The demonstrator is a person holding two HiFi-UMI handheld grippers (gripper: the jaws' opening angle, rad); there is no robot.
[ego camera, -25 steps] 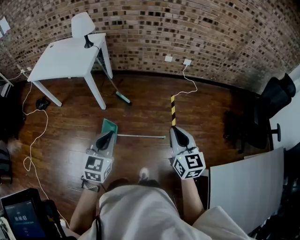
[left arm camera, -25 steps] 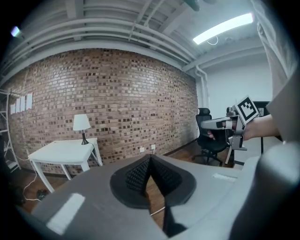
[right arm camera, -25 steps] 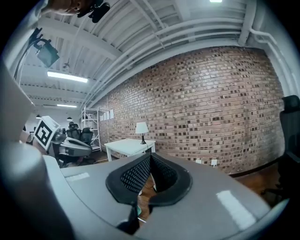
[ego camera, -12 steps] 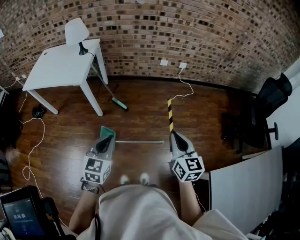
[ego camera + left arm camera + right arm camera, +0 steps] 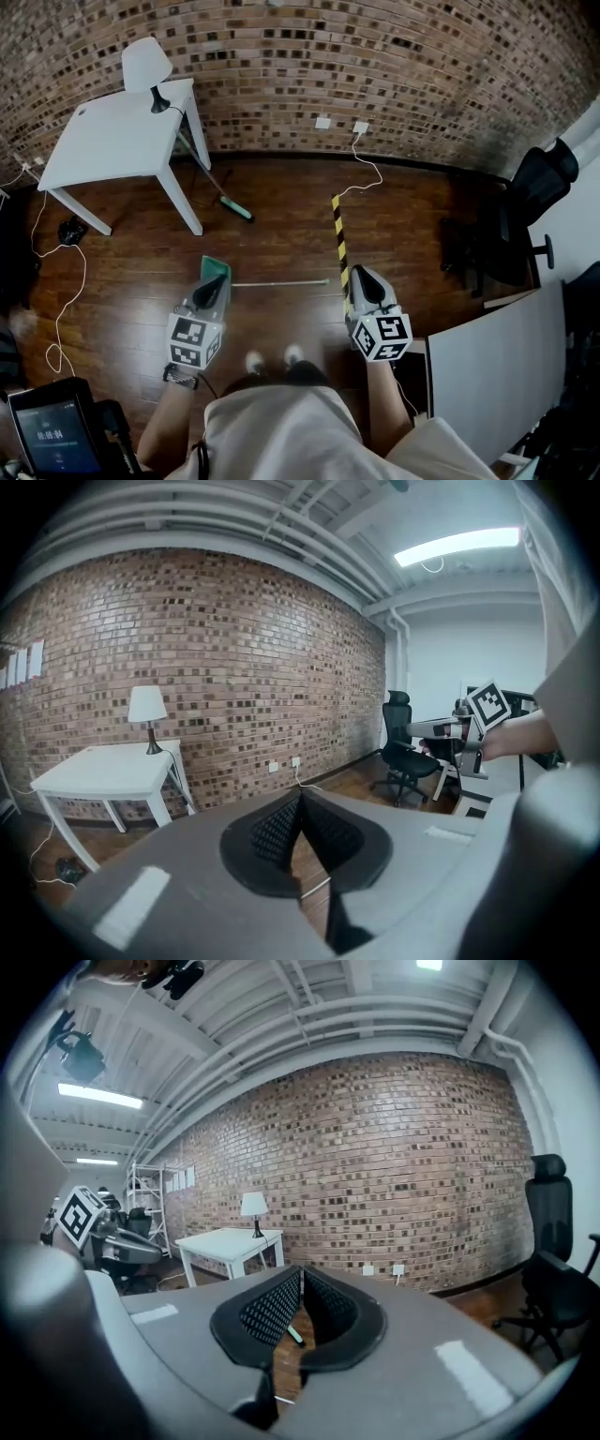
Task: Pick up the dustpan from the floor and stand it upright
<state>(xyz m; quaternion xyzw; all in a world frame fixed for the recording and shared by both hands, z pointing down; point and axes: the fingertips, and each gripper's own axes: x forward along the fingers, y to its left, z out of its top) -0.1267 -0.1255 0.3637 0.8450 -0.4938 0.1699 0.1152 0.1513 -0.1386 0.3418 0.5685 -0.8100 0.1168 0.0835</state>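
Observation:
A teal dustpan (image 5: 212,267) lies flat on the wooden floor, its long metal handle (image 5: 281,282) pointing right. In the head view my left gripper (image 5: 220,279) hovers over the pan's right edge, shut and holding nothing. My right gripper (image 5: 362,277) hangs just past the handle's free end. Its jaws are beginning to open, the tips still almost touching, with nothing between them. Through the left gripper's (image 5: 300,795) jaws a bit of the handle (image 5: 315,887) shows below. The right gripper (image 5: 300,1271) points toward the brick wall.
A white table (image 5: 112,141) with a lamp (image 5: 145,66) stands at the back left, and a teal-headed broom (image 5: 236,209) leans on it. A yellow-black stripe (image 5: 339,239) runs along the floor. An office chair (image 5: 525,206) and a white panel (image 5: 487,366) are on the right, cables (image 5: 56,309) on the left.
Both grippers have sunk a little toward the floor. The left one now overlaps the pan more. The dustpan has not moved.

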